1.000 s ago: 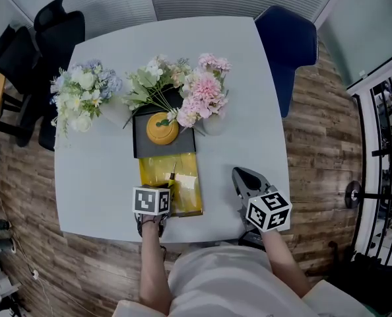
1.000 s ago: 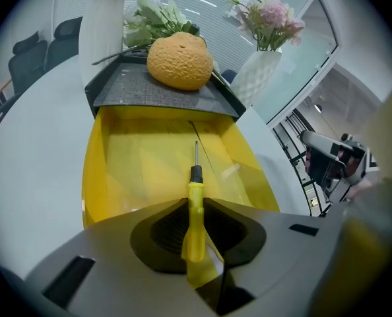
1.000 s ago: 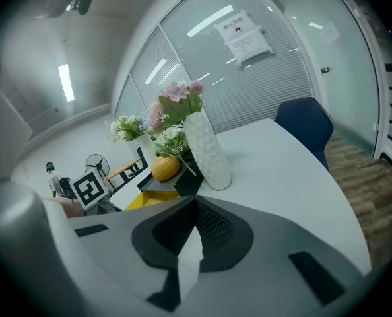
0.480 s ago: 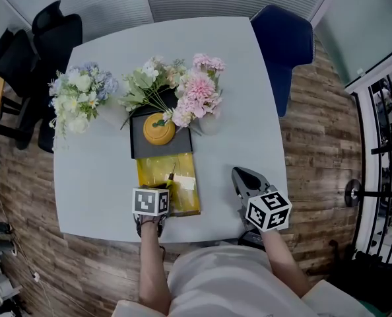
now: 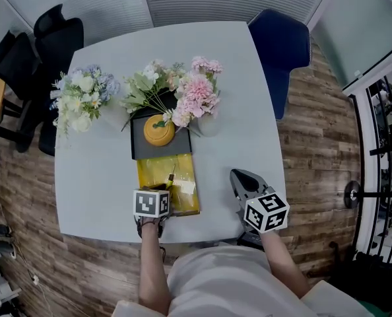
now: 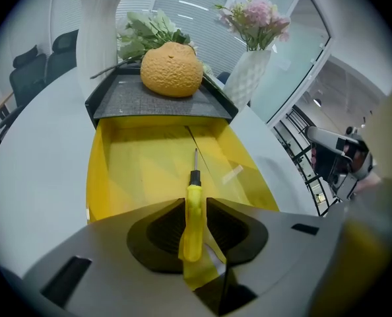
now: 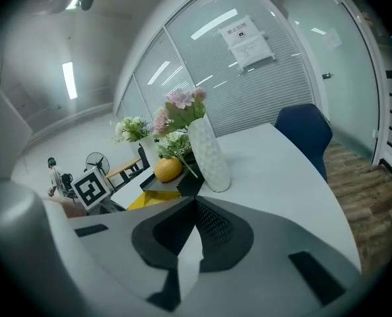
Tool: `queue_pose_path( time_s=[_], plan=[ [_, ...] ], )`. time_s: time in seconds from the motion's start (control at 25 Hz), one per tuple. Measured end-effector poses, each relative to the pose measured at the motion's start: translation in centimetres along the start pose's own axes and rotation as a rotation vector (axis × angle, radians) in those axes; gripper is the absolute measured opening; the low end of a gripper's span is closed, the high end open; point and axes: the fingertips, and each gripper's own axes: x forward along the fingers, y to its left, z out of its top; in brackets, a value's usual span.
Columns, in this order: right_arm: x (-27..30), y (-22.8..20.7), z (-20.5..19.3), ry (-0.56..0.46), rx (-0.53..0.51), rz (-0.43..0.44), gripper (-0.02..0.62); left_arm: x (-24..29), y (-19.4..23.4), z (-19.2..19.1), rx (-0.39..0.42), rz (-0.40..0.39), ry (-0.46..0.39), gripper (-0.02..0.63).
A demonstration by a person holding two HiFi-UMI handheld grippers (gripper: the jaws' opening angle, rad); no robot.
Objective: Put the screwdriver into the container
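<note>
A yellow-handled screwdriver (image 6: pixel 193 218) with a thin metal shaft is clamped between my left gripper's (image 6: pixel 196 202) jaws, its tip pointing forward. It hangs over the near end of the yellow open container (image 6: pixel 101 177). In the head view the left gripper (image 5: pixel 163 190) sits at the near edge of the container (image 5: pixel 186 177), with the screwdriver's shaft (image 5: pixel 172 176) reaching over the inside. My right gripper (image 5: pixel 239 177) rests to the right on the table, its jaws closed together with nothing between them (image 7: pixel 195 202).
Behind the container a black tray (image 5: pixel 143 147) carries an orange fruit (image 6: pixel 171 69). A white vase of pink flowers (image 7: pixel 208 154) stands to its right, another bouquet (image 5: pixel 84 98) at the left. A blue chair (image 5: pixel 282 45) and black chairs (image 5: pixel 31 45) border the grey table (image 5: pixel 249 111).
Only the head view shifts a little. Both grippers keep their places, and the left one holds the screwdriver over the container throughout.
</note>
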Motion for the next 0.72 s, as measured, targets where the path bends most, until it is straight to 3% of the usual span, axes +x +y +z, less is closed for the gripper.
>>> queue_pose_path(
  time_s=[0.24,0.44,0.72],
  plan=[
    [-0.6,1.1,0.4,-0.013,-0.018,0.013,0.015,-1.6,-0.4,1.0,0.006,0.001,-0.082,0.101],
    [-1.5,2.5,0.8,-0.019,-0.082,0.023,0.015,-4.0,-0.4,1.7,0.018,0.048,-0.183,0.100],
    [-3.0,4.3,0.8,-0.028,-0.159,0.034,0.015,-7.3,-1.8,2.3,0.072,0.088,-0.339,0.049]
  ],
)
